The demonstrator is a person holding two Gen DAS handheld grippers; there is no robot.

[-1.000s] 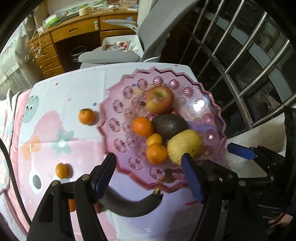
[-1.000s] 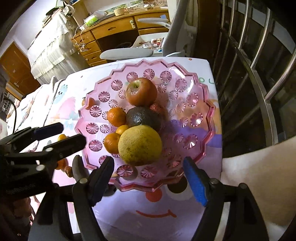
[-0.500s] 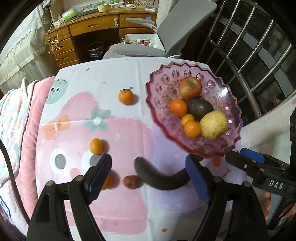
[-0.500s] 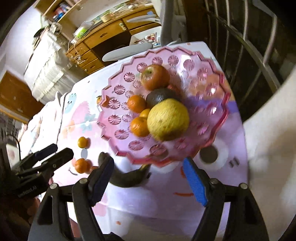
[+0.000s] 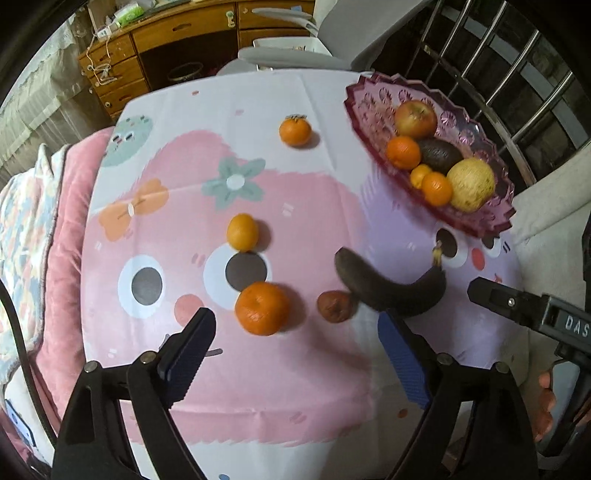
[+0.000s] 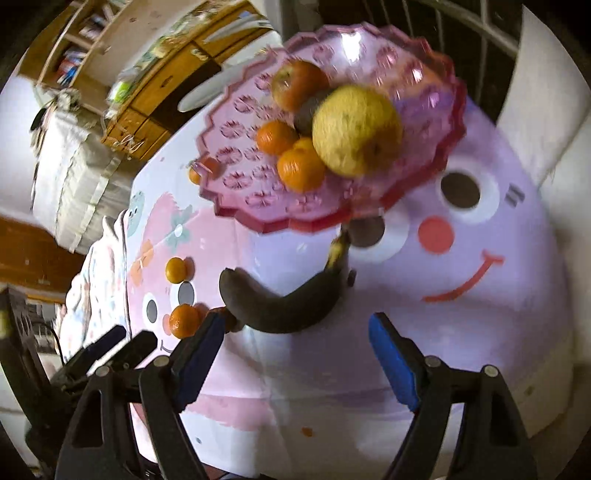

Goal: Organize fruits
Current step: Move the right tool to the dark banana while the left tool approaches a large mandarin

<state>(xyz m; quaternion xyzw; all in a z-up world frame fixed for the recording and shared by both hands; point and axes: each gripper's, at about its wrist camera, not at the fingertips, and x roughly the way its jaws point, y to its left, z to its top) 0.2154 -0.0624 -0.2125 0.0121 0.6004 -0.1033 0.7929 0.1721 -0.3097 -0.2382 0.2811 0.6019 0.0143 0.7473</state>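
Note:
A pink glass bowl (image 5: 369, 122) at the table's far right holds an apple (image 5: 415, 118), an avocado (image 5: 439, 155), a yellow fruit (image 5: 471, 182) and several oranges. Loose on the cartoon tablecloth lie a big orange (image 5: 262, 308), a small brown fruit (image 5: 334, 306), a blackened banana (image 5: 388, 291) and two more oranges (image 5: 242, 230). My left gripper (image 5: 294, 317) hangs over the big orange, jaws opening, touching nothing. My right gripper (image 6: 297, 325) hovers just short of the banana (image 6: 280, 302), jaws opening and empty, with the bowl (image 6: 258, 218) beyond.
A wooden desk (image 5: 184, 33) and a grey chair (image 5: 295, 55) stand behind the table. A metal railing (image 5: 517, 74) runs along the right. Pink bedding (image 5: 62, 221) borders the table's left edge. A hand's fingers (image 5: 546, 391) show by the other gripper (image 5: 517, 302).
Both views have swung off the bowl toward the loose fruit near the table's front. The left jaws stand wider. The right view has rolled, and the banana now lies in front of it.

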